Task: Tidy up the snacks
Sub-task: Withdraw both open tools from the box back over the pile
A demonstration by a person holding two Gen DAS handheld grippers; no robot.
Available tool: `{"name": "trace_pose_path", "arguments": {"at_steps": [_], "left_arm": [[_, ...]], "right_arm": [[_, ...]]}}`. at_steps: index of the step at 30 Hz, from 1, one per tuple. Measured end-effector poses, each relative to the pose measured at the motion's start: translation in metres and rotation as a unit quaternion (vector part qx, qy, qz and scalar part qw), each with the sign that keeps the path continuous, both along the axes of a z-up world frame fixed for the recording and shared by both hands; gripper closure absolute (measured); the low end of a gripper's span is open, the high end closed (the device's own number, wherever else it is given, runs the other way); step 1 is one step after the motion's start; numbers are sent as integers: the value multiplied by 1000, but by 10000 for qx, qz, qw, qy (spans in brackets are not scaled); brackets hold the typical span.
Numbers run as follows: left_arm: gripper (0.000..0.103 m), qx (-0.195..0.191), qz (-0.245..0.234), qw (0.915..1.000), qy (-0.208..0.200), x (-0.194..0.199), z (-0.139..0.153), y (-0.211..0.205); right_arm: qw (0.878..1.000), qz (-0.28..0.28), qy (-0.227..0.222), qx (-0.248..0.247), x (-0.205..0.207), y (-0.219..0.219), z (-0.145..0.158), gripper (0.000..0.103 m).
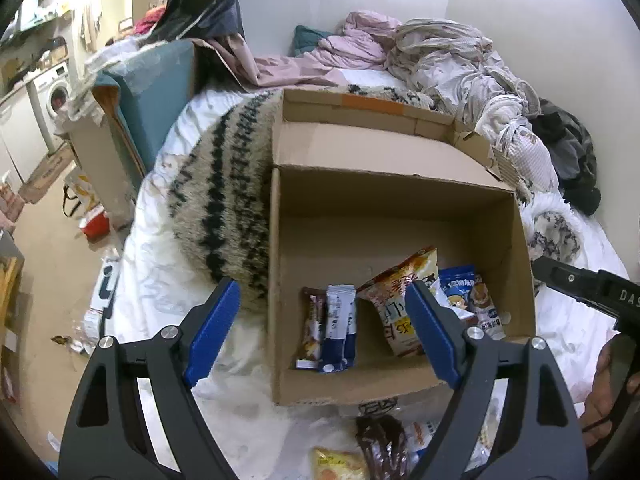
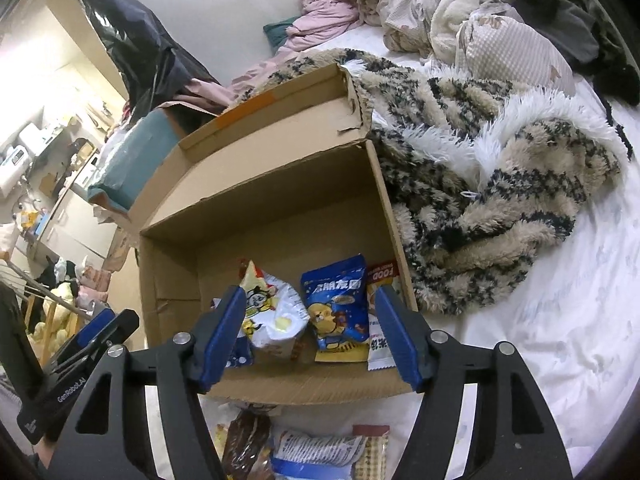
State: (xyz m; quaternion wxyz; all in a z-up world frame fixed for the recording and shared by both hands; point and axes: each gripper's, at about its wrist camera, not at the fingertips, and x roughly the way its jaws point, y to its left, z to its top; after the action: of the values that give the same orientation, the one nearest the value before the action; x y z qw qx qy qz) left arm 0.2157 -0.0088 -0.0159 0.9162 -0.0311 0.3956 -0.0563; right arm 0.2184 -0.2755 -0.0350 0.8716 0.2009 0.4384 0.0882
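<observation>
An open cardboard box (image 1: 396,208) lies on the bed and also shows in the right wrist view (image 2: 224,224). Inside, along its near wall, lie a brown bar (image 1: 311,328), a blue-white sachet (image 1: 340,328), an orange-white bag (image 1: 394,300) and a blue bag (image 1: 464,292). The right wrist view shows the white cartoon bag (image 2: 272,316) and the blue bag (image 2: 338,304). My left gripper (image 1: 324,332) is open and empty above the box's near edge. My right gripper (image 2: 310,332) is open and empty too. Loose snack packets (image 2: 316,452) lie on the bed before the box.
A furry striped blanket (image 2: 500,192) lies beside the box. Crumpled bedding (image 1: 440,56) is piled at the head of the bed. A cluttered floor (image 1: 56,272) drops off on the left, with a washing machine (image 1: 54,96) beyond.
</observation>
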Motion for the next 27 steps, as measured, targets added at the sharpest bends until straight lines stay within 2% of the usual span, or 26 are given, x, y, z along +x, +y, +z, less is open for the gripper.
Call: {"name": "trace_pose_path", "arguments": {"at_steps": [5, 7, 9, 11, 15, 20, 27], "left_arm": [[21, 82, 167, 9998, -94, -20, 16, 12], [21, 126, 220, 9997, -57, -26, 17, 16], [21, 128, 238, 9996, -20, -33, 17, 19], [21, 117, 282, 9995, 21, -41, 18, 23], [21, 55, 405, 9990, 173, -56, 14, 32], [21, -63, 494, 9979, 409, -68, 8, 36], [21, -121, 553, 9967, 576, -85, 3, 37]], "right_arm": [[10000, 44, 2, -10, -19, 5, 5, 33], [9997, 228, 50, -93, -26, 13, 6, 33], [9990, 346, -49, -269, -35, 21, 11, 33], [9989, 366, -128, -246, -43, 23, 15, 33], [9989, 456, 69, -74, -61, 23, 13, 33], [9979, 601, 138, -192, -80, 31, 12, 33], [9980, 563, 288, -74, -100, 29, 7, 33]]}}
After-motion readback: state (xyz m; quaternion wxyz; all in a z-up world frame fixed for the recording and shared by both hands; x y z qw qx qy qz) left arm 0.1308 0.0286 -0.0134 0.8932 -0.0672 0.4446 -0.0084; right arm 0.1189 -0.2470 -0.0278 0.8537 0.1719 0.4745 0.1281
